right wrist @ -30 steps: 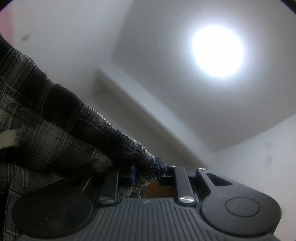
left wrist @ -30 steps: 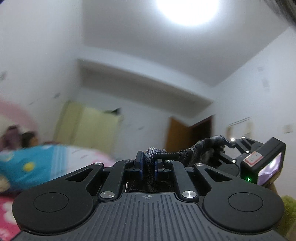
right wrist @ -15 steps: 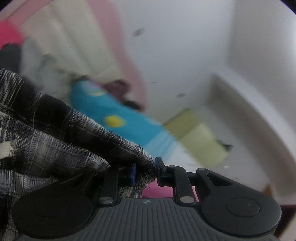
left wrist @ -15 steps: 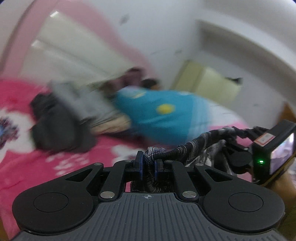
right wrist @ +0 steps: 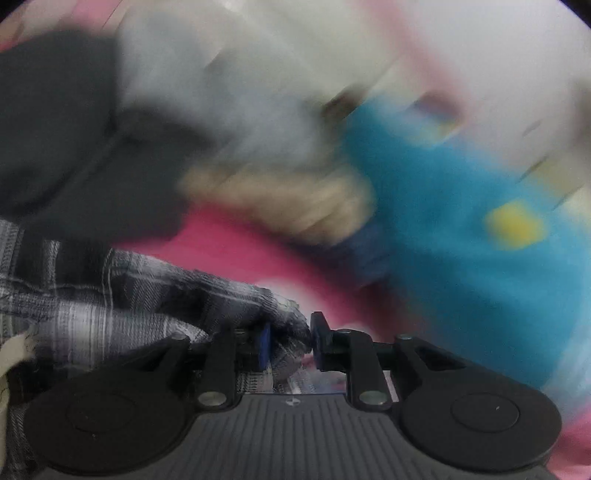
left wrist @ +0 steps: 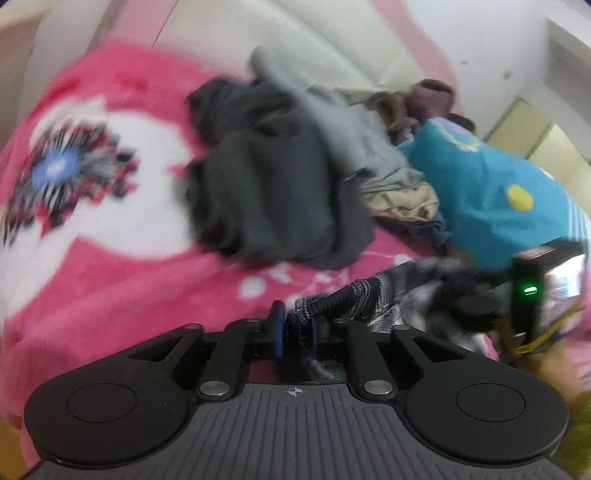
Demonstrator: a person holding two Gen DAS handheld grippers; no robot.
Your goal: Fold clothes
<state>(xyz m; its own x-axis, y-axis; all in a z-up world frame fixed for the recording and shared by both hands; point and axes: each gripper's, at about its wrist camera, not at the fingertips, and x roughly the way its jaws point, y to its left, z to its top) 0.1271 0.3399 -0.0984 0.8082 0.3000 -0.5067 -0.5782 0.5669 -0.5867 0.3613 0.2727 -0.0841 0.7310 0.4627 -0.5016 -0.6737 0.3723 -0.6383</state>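
Note:
A black-and-white plaid shirt (left wrist: 369, 291) stretches between my two grippers just above the pink bed. In the left wrist view, my left gripper (left wrist: 296, 328) has its jaws opening. A bunched edge of the shirt lies between them, with a gap showing beside the left pad. The right unit's camera housing (left wrist: 532, 295), green light on, sits at the shirt's far end. In the blurred right wrist view, my right gripper (right wrist: 290, 341) is also opening. The plaid shirt (right wrist: 110, 295) still fills its gap and drapes off to the left.
A pink and white blanket (left wrist: 110, 295) covers the bed. On it lies a heap of dark grey clothes (left wrist: 266, 184), a light grey garment (left wrist: 351, 129) and beige cloth (left wrist: 402, 201). A teal pillow (left wrist: 498, 184) lies on the right. A cream headboard (left wrist: 314, 29) stands behind.
Both views swung down from the ceiling and walls to the bed and the clothes heap. The shirt came down with the grippers. Both pairs of jaws stand wider, the left much more.

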